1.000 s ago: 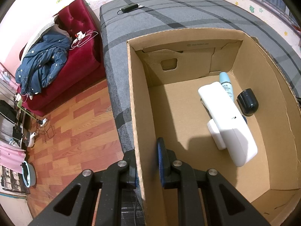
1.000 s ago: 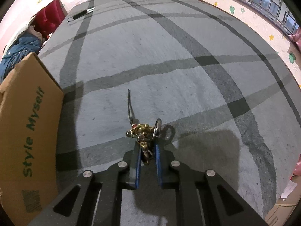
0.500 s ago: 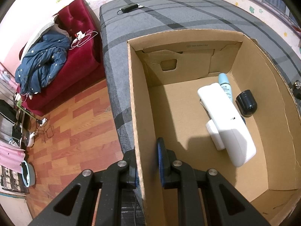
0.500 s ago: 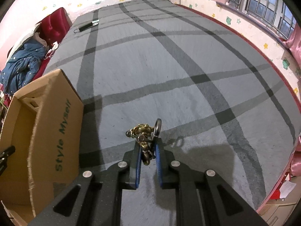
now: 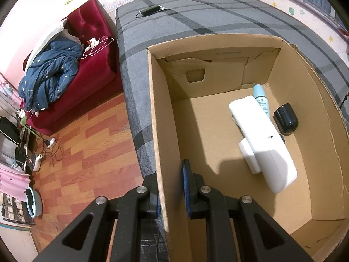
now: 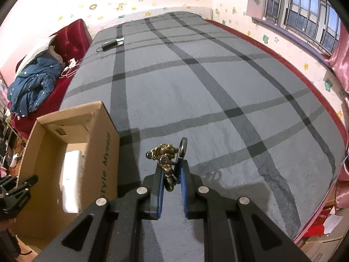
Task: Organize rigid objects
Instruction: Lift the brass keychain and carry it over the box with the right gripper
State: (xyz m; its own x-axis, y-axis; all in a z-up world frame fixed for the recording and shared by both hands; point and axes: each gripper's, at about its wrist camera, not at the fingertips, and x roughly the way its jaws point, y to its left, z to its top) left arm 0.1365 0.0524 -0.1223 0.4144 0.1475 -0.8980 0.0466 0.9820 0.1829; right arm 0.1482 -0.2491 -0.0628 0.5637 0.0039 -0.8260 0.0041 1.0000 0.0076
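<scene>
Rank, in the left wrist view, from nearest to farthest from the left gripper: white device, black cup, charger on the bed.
1. white device, in the box, right of the left gripper.
2. black cup, by the box's right wall.
3. charger, far end of the bed.

Shiny brass-coloured metal keychain (image 6: 165,155), polished and knobbly. Matt brown corrugated cardboard box (image 5: 305,100), raw at the edges. Inside it, a smooth white plastic case (image 5: 265,140) and a glossy dark rounded cup (image 5: 285,119). Grey checked woven bedcover (image 6: 196,91) looks coarse.

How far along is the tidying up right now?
Done: a white device, a blue tube and a dark cup lie in the cardboard box. In hand: the right gripper holds a brass keychain; the left gripper clamps the box wall. Left: dropping it in.
</scene>
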